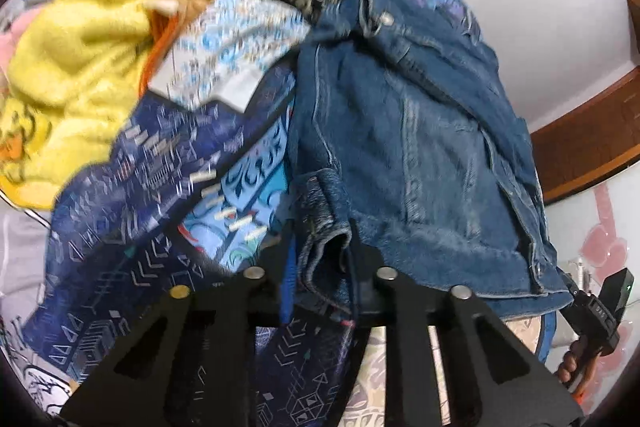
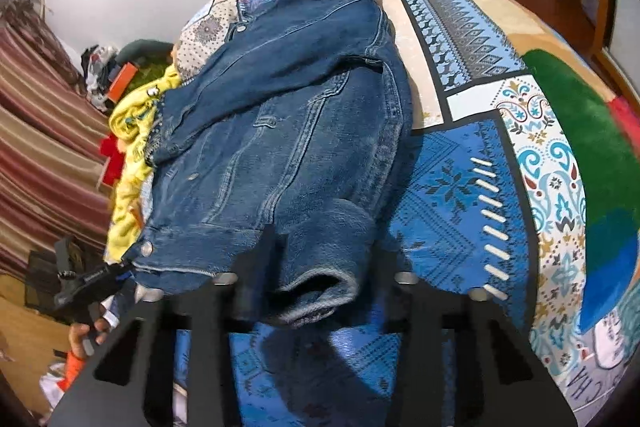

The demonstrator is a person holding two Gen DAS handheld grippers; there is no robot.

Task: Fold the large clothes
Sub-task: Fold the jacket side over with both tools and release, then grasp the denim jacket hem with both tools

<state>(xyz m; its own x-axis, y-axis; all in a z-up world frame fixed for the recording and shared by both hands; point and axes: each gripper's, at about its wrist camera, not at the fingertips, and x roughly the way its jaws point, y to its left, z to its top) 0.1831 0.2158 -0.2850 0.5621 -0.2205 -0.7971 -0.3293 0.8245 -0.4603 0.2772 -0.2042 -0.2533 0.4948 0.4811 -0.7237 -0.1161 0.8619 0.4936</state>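
White-walled bedroom, patchwork blue bedspread (image 2: 452, 195), denim jacket (image 2: 288, 131) cuffs clenched between both grippers' fingers (image 1: 362, 291) (image 2: 256, 267)

The jacket (image 2: 288, 131) is mid-blue denim, faded paler along seams and cuff, with silver buttons. Under it the bedspread (image 2: 452, 187) is a patchwork of bright blue, navy, cream and white panels (geometric and paisley prints, plus plain green and red patches). A fleece (image 1: 92, 39) is yellow, the grippers' frames black.
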